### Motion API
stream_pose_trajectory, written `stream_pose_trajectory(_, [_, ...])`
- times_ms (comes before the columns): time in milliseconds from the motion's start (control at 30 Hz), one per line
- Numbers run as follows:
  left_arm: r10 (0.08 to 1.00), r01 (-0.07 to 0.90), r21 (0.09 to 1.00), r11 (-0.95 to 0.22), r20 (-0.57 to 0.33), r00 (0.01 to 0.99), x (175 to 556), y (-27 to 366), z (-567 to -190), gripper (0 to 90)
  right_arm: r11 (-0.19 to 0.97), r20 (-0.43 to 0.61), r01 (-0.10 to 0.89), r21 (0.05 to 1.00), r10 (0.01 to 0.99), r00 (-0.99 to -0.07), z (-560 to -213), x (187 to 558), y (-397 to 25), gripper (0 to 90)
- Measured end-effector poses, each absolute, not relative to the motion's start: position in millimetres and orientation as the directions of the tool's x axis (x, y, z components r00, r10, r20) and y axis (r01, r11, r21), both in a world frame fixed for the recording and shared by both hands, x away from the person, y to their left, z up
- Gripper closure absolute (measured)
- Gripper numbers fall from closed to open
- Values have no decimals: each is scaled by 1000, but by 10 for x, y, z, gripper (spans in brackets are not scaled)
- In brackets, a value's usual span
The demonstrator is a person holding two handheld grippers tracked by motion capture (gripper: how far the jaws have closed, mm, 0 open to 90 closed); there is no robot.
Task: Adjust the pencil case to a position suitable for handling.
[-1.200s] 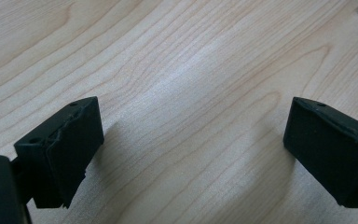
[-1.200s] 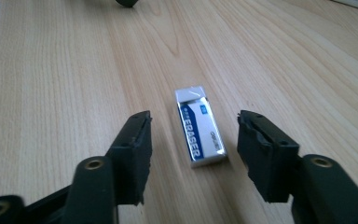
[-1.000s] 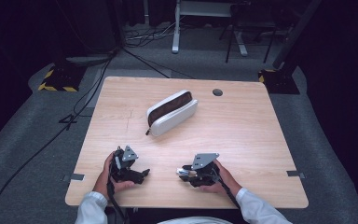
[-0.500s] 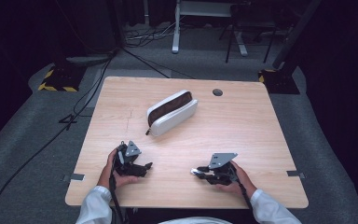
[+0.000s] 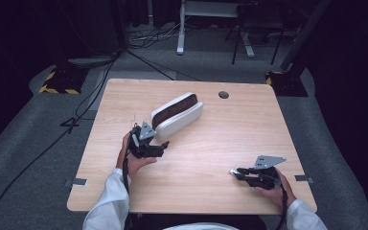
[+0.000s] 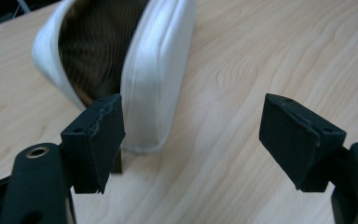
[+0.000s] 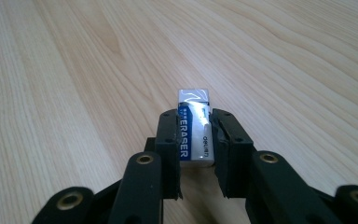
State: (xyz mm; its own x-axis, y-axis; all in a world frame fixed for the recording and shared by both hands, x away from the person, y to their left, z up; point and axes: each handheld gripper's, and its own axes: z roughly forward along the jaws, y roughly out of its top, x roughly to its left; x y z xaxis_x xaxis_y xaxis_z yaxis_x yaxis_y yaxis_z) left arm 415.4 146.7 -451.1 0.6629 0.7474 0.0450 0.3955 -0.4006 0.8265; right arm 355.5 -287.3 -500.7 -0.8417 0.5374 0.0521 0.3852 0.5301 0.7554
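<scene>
High view: left gripper [image 5: 165, 143] beside pouch [image 5: 177, 115] — bare table [image 5: 230, 139] rightward.

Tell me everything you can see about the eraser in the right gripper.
The eraser is a small white block in a blue and white paper sleeve printed ERASER, its far end glossy. It is clamped between the two black jaws of the right gripper, pointing away from the camera, just above the wooden table. In the high view it shows as a pale tip.
</scene>
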Motion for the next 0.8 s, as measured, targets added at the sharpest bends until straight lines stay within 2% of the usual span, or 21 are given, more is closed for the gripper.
stream_pose_trajectory(333, [761, 372, 847, -379, 57, 646, 4380, 1266, -4386, 284, 493, 63, 439, 751, 608, -791, -5000, 3561, -3231, 735])
stream_pose_trajectory(533, [773, 384, 838, -387, 68, 631, 4507, 1220, -4379, 274, 474, 78, 451, 756, 619, -782, -5006, 3571, -3301, 735])
stream_pose_trajectory(667, [780, 392, 833, -391, 74, 621, 4581, 1205, -4404, 305, 475, 76, 448, 757, 618, -782, -5009, 3568, -3291, 735])
stream_pose_trajectory(767, [787, 392, 839, -378, 68, 613, 4630, 1210, -4398, 377, 475, 74, 447, 758, 618, -782, -5010, 3567, -3293, 735])
stream_pose_trajectory(800, [786, 390, 838, -381, 72, 614, 4637, 1213, -4394, 428, 474, 74, 447, 759, 619, -782, -5011, 3566, -3293, 735])
